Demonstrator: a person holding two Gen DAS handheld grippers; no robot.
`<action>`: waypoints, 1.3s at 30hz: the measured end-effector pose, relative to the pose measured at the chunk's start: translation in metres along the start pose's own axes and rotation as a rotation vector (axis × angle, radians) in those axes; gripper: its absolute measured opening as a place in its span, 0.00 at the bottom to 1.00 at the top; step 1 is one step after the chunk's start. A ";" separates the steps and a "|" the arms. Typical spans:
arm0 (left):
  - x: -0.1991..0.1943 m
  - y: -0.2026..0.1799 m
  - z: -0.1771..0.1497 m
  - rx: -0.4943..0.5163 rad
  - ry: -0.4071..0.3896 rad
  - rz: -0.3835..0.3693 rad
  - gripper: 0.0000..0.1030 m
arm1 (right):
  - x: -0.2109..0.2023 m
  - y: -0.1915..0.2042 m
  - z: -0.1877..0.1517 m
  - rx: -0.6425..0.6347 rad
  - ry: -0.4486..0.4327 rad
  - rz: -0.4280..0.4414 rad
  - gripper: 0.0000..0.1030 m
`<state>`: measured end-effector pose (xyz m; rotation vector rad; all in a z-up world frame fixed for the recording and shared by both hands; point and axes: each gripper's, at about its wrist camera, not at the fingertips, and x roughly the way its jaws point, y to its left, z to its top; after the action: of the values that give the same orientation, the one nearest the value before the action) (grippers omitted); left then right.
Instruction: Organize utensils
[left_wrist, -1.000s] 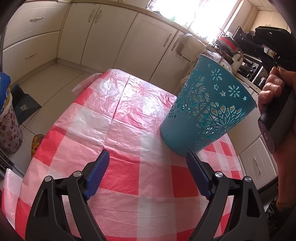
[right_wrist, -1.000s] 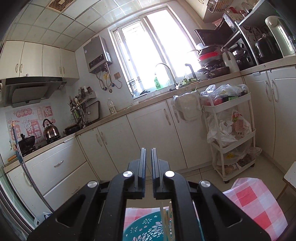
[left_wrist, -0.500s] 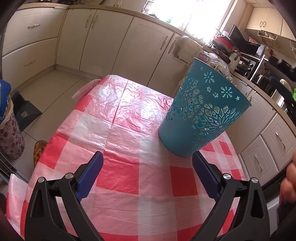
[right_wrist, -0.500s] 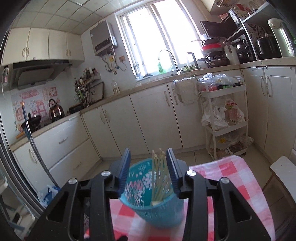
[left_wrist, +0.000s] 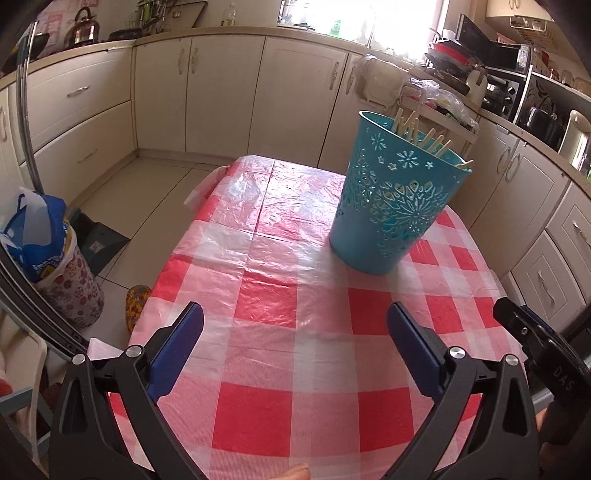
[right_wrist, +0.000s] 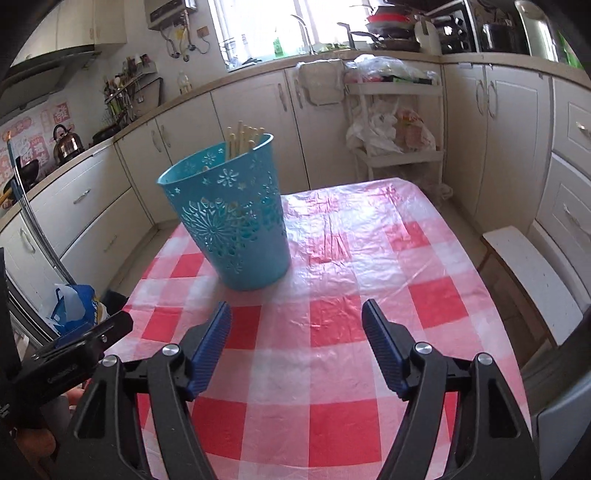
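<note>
Right hand-held gripper now withdrawn, agape.

The teal basket is hiding the lower lengths of the chopsticks, so only their tips are showing above its rim, and their count is staying unclear. In the right wrist view the same chopsticks are again poking out only at the top of the basket. The left gripper and right gripper are being cut off by the lower picture edges. The tablecloth is running out of frame below.
</note>
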<state>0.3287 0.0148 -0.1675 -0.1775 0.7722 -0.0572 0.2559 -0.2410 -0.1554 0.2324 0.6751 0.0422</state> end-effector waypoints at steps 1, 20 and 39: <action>-0.007 -0.002 -0.001 0.007 -0.001 0.003 0.93 | -0.008 0.000 -0.001 0.006 -0.004 0.001 0.68; -0.178 -0.048 -0.032 0.114 -0.110 0.055 0.93 | -0.175 0.007 -0.027 0.007 -0.051 0.034 0.76; -0.310 -0.018 -0.064 0.063 -0.087 0.062 0.93 | -0.313 0.052 -0.058 -0.042 -0.107 0.087 0.93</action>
<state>0.0619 0.0246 0.0045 -0.0961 0.6879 -0.0152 -0.0233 -0.2144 0.0048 0.2217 0.5568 0.1262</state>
